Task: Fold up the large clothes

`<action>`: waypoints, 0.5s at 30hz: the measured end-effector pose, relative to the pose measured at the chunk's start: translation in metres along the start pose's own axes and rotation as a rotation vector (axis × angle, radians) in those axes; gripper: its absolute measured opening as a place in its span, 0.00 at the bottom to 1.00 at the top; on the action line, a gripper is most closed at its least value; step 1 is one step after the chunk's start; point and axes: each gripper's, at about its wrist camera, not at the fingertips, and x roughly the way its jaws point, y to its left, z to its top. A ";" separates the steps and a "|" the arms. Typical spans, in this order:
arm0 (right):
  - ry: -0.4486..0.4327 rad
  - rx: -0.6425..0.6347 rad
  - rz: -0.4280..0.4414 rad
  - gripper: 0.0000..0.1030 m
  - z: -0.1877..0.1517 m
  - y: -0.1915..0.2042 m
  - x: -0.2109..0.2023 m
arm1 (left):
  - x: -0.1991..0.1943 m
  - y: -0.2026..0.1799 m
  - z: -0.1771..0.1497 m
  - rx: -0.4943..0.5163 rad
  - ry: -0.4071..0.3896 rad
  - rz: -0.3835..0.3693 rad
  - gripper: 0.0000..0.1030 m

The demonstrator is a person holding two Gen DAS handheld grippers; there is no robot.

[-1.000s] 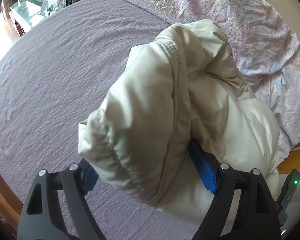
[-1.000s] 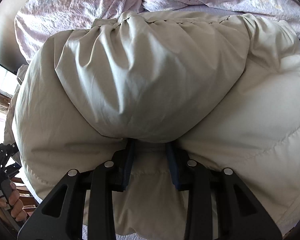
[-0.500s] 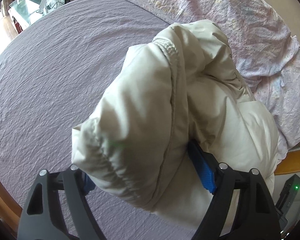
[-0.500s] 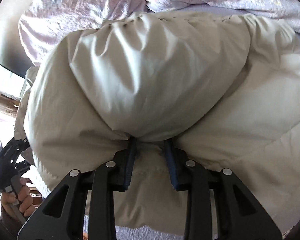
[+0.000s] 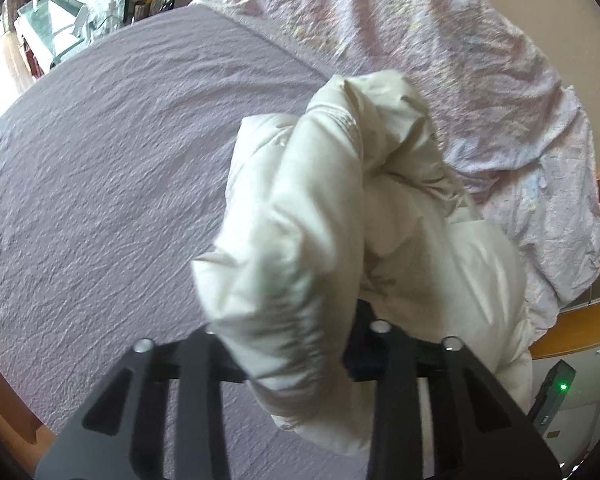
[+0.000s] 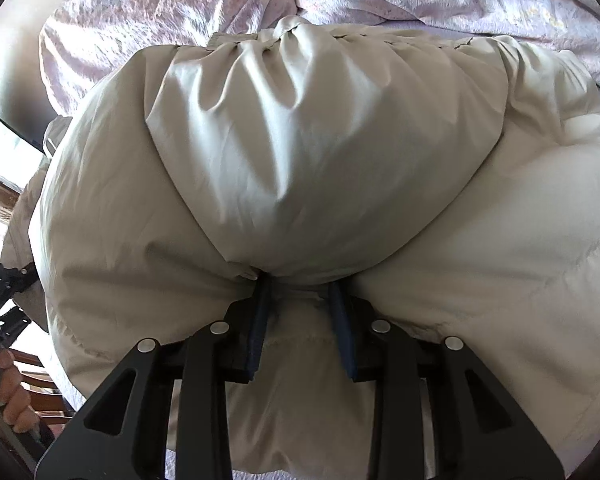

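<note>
Left claw (image 5: pixel 288 344) is closing on the jacket's (image 5: pixel 340 216) sleeve; right claw (image 6: pixel 300 320) pinches its bunched fabric.

the bed (image 5: pixel 100 168) is covered with a mauve, crinkled sheet, and its wooden frame (image 5: pixel 572 336) shows at the right edge. a pale pink flowered quilt (image 5: pixel 440 48) lies bunched at the far end of the bed. a cream padded jacket (image 5: pixel 440 280) lies on the sheet just in front of the quilt, puffed and heaped, touching it at the back.
</note>
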 end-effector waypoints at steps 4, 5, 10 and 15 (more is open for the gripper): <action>-0.006 0.004 0.008 0.31 -0.009 0.000 -0.004 | -0.015 -0.017 -0.002 0.050 -0.037 -0.025 0.23; -0.005 0.006 0.012 0.31 -0.010 -0.001 -0.005 | -0.020 -0.023 -0.002 0.066 -0.048 -0.034 0.23; -0.004 0.013 0.021 0.31 -0.005 -0.005 -0.004 | -0.043 -0.057 -0.006 0.153 -0.090 -0.075 0.22; -0.001 0.016 0.035 0.31 0.000 -0.009 -0.003 | -0.062 -0.093 -0.016 0.211 -0.108 -0.143 0.22</action>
